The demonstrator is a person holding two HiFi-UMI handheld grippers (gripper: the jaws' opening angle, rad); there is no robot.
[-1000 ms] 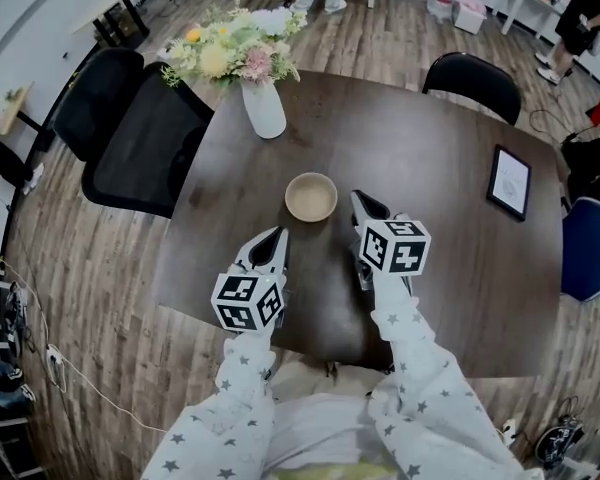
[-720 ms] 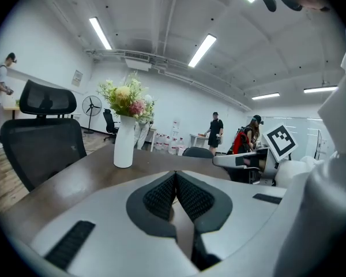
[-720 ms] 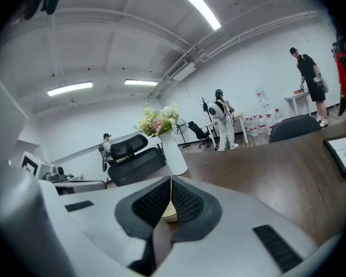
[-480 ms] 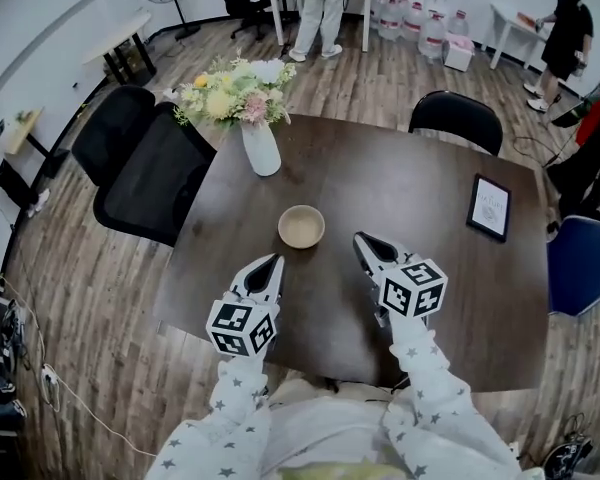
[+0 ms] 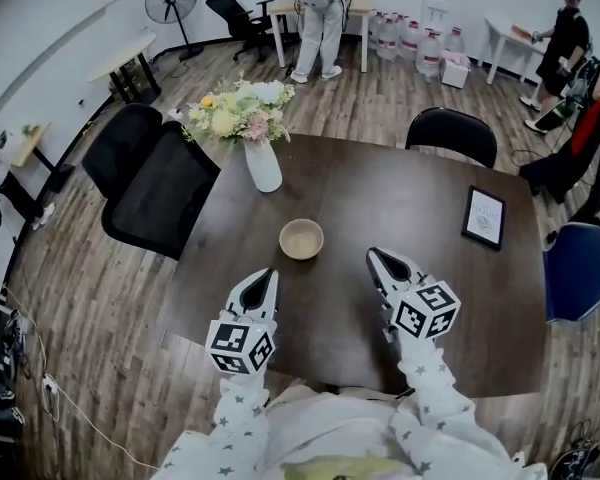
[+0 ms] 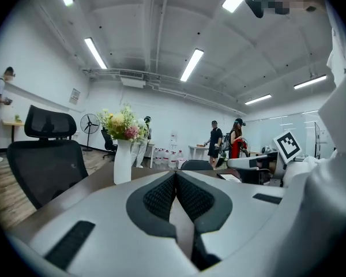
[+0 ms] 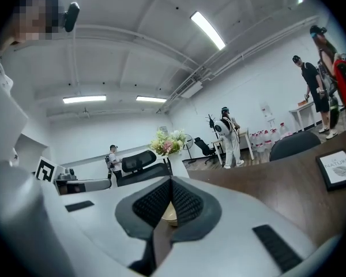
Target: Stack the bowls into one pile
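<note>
Stacking looks finished: one tan round bowl pile (image 5: 301, 239) mid-frame on dark wooden table (image 5: 410, 193), none loose. Left gripper (image 5: 264, 275) and right gripper (image 5: 374, 256), lower frame, both closed, empty.

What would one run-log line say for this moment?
tan bowl: on table | left hand-held gripper: shut, empty | right hand-held gripper: shut, empty

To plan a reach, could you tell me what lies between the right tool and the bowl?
Nothing: the head view shows only bare table between the right tool and the bowl.
</note>
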